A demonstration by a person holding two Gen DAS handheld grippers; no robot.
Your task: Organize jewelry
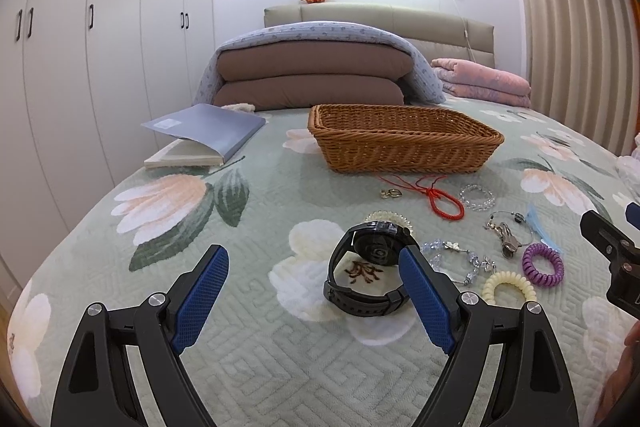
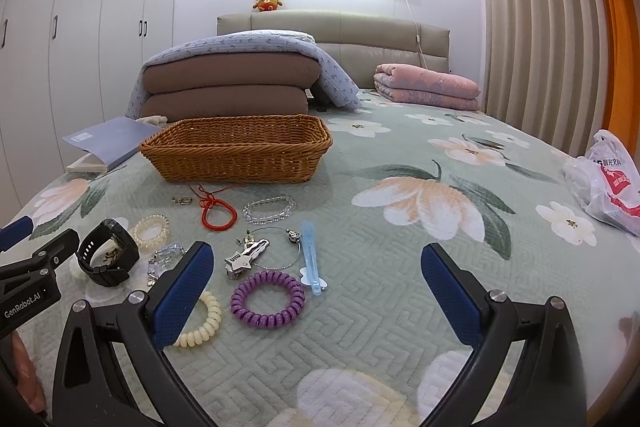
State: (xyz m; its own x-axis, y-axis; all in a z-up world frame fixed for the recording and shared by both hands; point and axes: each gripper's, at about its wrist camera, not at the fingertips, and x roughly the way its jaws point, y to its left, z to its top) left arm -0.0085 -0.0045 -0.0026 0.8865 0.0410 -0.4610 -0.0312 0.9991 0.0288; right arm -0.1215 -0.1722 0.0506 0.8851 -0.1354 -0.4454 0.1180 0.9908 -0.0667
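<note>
Home bedroom: bed (image 2: 400, 155), wardrobes (image 1: 100, 47)

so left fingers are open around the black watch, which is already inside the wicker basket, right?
Not inside. The left wrist view shows the black watch lying on the bedspread, in front of the wicker basket. The left gripper is open, one finger beside the watch.

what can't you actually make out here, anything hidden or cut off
- Wicker basket floor: both wrist views sit low, so its near wall hides whatever lies inside.
- Black watch: in the left wrist view the left gripper's blue finger covers part of its dial.
- Cream coil hair tie: partly behind the right gripper's finger.
- White plastic bag: cut off by the right wrist view's edge.
</note>
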